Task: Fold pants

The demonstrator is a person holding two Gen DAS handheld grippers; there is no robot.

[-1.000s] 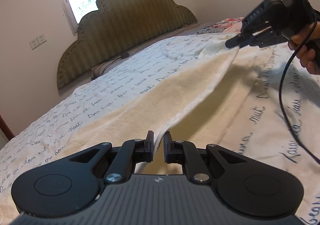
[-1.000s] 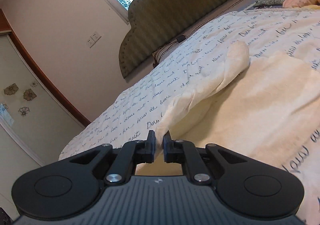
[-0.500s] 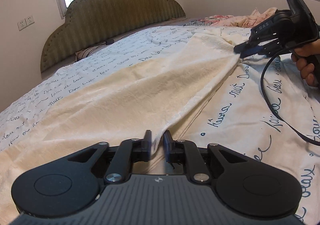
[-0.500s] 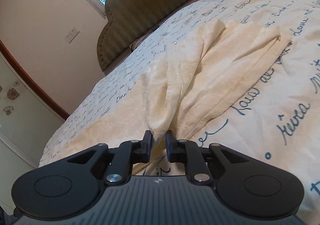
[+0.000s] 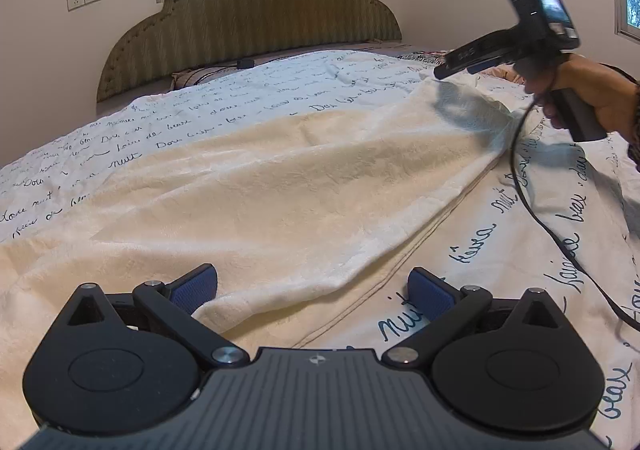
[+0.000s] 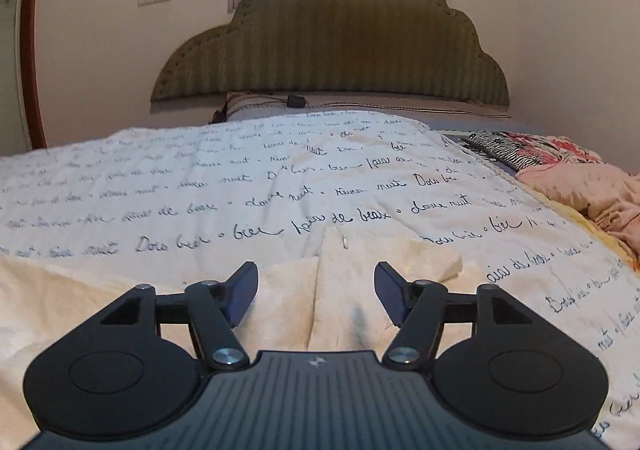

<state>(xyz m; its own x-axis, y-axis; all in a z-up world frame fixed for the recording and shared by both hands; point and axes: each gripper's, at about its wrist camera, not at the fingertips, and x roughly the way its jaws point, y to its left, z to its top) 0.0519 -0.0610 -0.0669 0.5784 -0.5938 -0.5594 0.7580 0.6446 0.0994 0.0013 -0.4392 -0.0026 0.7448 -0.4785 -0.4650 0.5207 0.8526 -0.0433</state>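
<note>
Both the left gripper (image 5: 313,292) and right gripper (image 6: 316,296) are gaping wide, holding nothing; the soft, floppy pants (image 5: 280,190) are lying between their fingers, best pinched at the hems.

Free: flat bed (image 6: 208,186) ahead | Blocks: headboard (image 6: 340,50) at far end, clothes pile (image 6: 568,178) right, cable (image 5: 532,206) hanging.

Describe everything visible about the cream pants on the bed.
The cream pants look like soft, plushy fabric with a stitched seam along the near edge. They lie flat and spread out on the script-printed bedspread, running from the left claw toward the right claw. Both claws are open, and neither grips the fabric. A small light tag or mark shows near one end in the right wrist view.
</note>
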